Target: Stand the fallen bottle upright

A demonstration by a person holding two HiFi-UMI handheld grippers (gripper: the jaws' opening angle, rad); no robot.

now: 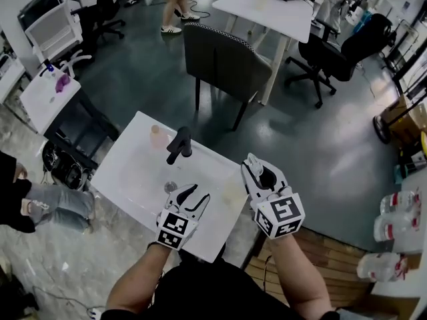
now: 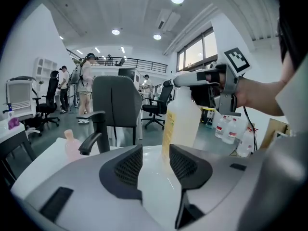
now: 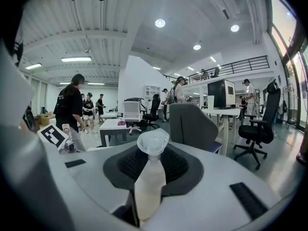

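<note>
White sink top lies under both our tongs, with a grey chair on the dark floor beyond it. Farthest left, ahead of our left tongs, we see a small pink bottle standing on the white surface, and just to its right a black tap; both are well apart from the jaw tips. Our left tongs are open: in the left gripper view the two dark ribbed pads stand apart with nothing pressed between them. The translucent bottle stands upright just beyond those open jaws, nearer the right-hand pad, with a yellow label down its side. Its base is hidden behind the jaws, so we cannot tell whether it rests on the sink top. Further right, our right tongs reach in at the bottle's top and are clamped on its neck: in the right gripper view the neck sits squeezed between the two dark pads, the wide rim just above them and the pale body below. From the head view the bottle sits between the two tongs, close under the right pair
</note>
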